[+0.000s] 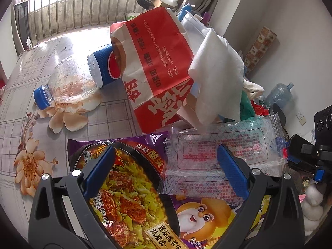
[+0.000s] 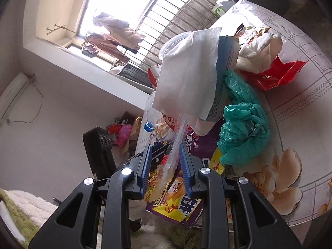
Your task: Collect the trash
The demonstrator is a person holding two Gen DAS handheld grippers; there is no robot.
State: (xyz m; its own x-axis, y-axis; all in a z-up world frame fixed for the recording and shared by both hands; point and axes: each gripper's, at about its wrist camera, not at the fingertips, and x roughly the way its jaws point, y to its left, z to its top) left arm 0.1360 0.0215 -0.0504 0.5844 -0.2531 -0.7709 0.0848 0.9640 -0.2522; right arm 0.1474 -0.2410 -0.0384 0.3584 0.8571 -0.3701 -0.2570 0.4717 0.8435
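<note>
Little looked collected: the left gripper (image 1: 166, 166) stood released over the purple noodle bag (image 1: 128, 188), the right gripper (image 2: 166, 166) straddled the clear wrapper (image 2: 173, 155) without visibly clamping it, and the far bottle (image 1: 70, 78), red bag (image 1: 153, 62) and tissue (image 1: 217, 70) littered the table (image 1: 22, 124).

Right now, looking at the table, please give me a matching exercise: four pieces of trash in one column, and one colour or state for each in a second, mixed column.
Things:
1. plastic bottle
2. noodle packet
3. crumpled plastic bag
4. clear wrapper

Descriptions:
A. purple, lying flat under the left gripper
B. teal green
C. lying on its side, blue cap
D. see-through, between the fingers of the right gripper

Pairs: 1-C, 2-A, 3-B, 4-D
</note>
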